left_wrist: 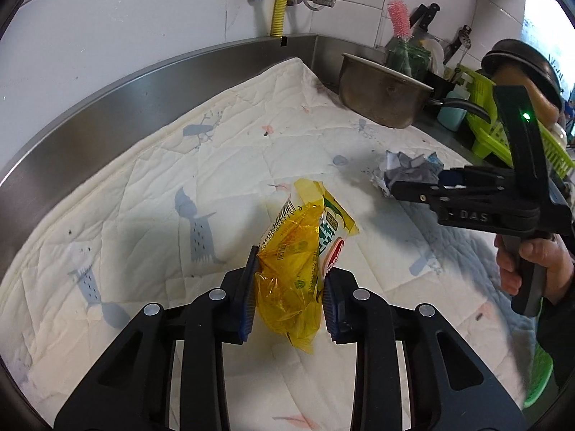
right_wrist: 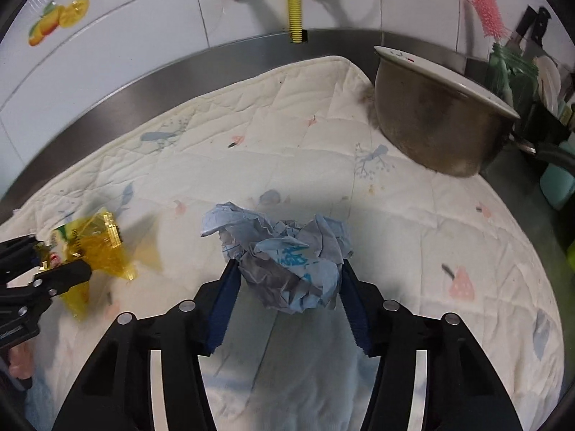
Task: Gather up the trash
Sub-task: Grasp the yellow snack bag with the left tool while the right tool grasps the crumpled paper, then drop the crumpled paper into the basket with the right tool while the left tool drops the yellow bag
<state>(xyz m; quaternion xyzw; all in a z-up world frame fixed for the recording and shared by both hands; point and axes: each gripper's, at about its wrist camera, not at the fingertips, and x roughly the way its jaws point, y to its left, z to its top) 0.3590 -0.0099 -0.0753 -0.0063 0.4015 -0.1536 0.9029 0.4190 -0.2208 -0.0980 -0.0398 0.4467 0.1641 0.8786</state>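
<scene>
We have the yellow wrapper (left_wrist: 294, 262) pinched in the left tool (left_wrist: 290, 280), long axis toward 12 o'clock. The right tool (right_wrist: 287, 273) clasps the crumpled paper (right_wrist: 284, 255), just above the quilted surface (right_wrist: 413, 233).

White tiled wall (left_wrist: 125, 28) is seen behind a steel counter (left_wrist: 107, 107). Counter is covered by a quilted cream cloth (right_wrist: 287, 136); a yellow corrugated hose (right_wrist: 295, 0) is mounted on the wall.
</scene>
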